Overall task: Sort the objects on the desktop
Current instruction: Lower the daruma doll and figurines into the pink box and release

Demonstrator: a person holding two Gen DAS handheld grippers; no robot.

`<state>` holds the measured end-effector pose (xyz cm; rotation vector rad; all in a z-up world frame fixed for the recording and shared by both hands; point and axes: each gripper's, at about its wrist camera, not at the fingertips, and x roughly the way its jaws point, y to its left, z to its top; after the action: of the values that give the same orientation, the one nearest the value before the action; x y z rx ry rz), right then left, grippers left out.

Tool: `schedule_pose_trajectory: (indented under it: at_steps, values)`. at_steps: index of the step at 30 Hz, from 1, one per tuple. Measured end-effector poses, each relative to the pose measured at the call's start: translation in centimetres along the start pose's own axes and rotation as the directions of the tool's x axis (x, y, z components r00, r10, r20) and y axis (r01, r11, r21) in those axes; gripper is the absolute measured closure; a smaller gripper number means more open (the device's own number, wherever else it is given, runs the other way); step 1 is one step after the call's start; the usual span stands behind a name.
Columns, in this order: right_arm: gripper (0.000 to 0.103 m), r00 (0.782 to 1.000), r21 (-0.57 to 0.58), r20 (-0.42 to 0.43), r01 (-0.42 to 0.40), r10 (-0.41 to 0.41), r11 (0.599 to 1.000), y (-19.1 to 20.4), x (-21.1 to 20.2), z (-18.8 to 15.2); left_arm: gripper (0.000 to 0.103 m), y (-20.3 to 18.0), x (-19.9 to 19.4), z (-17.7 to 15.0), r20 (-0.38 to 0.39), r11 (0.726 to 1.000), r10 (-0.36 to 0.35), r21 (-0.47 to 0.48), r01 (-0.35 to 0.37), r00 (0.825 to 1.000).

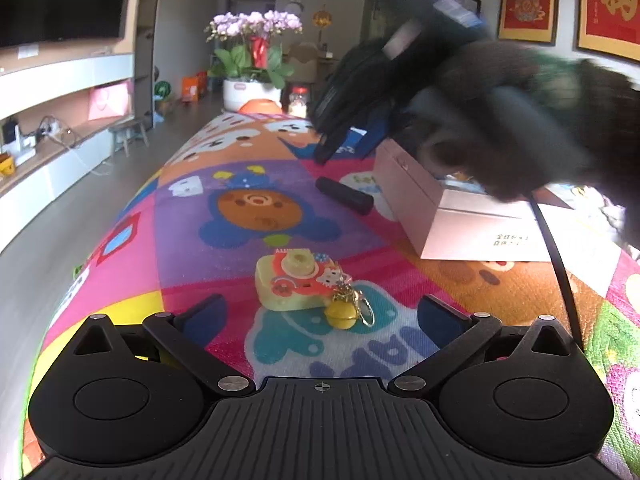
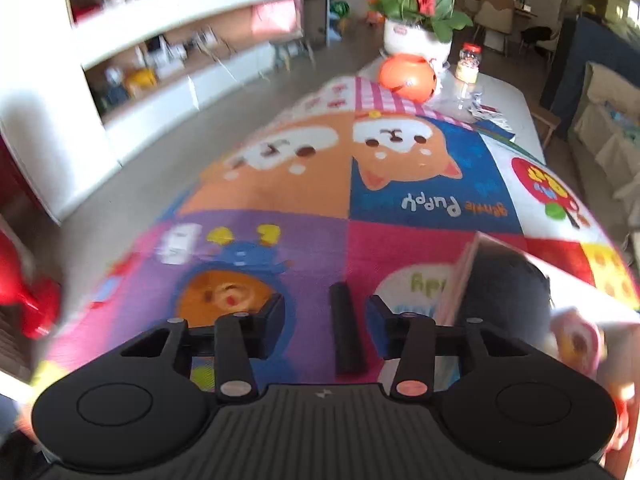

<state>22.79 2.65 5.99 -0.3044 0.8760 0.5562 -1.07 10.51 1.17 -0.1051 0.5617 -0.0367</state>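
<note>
a table is covered by a bright cartoon cloth (image 1: 224, 240). on the cloth are seen a toy camera (image 1: 298, 282) with a yellow bell keyring (image 1: 344, 314), a black tube (image 1: 344, 195) and a white box (image 1: 452, 216).

Toy camera (image 1: 298, 282), yellow and red with a bell keychain (image 1: 345, 314), flat at lower centre. Black cylinder (image 1: 344, 196) lying on its side, mid-frame, near a pink open box (image 1: 452, 216) at right.
</note>
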Motion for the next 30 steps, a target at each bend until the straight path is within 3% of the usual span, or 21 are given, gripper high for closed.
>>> schedule_pose_trajectory:
  at_steps: [5,8,15,20,24,26,28,30]
  values:
    - [0.068,0.99,-0.007,-0.131,0.054,-0.054,0.999,0.0,4.6,1.1,0.0,0.8,0.3,0.1,-0.019,0.998,-0.016,-0.056,0.015,1.0]
    - [0.083,0.984,0.01,-0.175,0.033,-0.03,0.999,0.1,5.3,0.7,0.0,0.9,0.2,0.0,-0.011,0.998,-0.028,-0.064,0.027,1.0]
    - [0.085,0.981,-0.151,-0.152,-0.14,0.117,0.979,3.4,-0.5,-5.0,0.0,0.8,-0.1,-0.1,0.0,0.997,-0.067,-0.049,0.067,0.998]
    - [0.085,0.973,-0.123,-0.16,-0.184,0.163,0.975,2.0,-5.2,-10.2,0.0,0.2,-0.3,-0.3,0.006,0.995,-0.094,-0.018,0.094,0.996]
    - [0.085,0.989,-0.128,-0.091,-0.132,0.12,0.983,-0.9,-9.2,-13.4,0.0,0.2,0.1,-0.2,-0.013,0.996,-0.092,-0.022,0.092,0.996]
    - [0.085,1.0,-0.232,-0.02,-0.011,0.006,0.973,-1.3,-10.4,-14.7,0.0,0.1,0.3,-0.1,-0.027,0.996,-0.088,-0.018,0.088,0.996]
    - [0.085,0.988,-0.372,0.093,0.148,-0.121,0.916,-0.9,-11.1,-16.3,0.0,0.0,0.5,-0.1,-0.04,0.997,-0.078,-0.011,0.078,0.996]
    - [0.08,0.975,-0.409,0.154,0.211,-0.161,0.888,-1.1,-11.4,-17.0,0.0,-0.2,0.6,-0.1,-0.047,0.998,-0.061,-0.003,0.061,0.997]
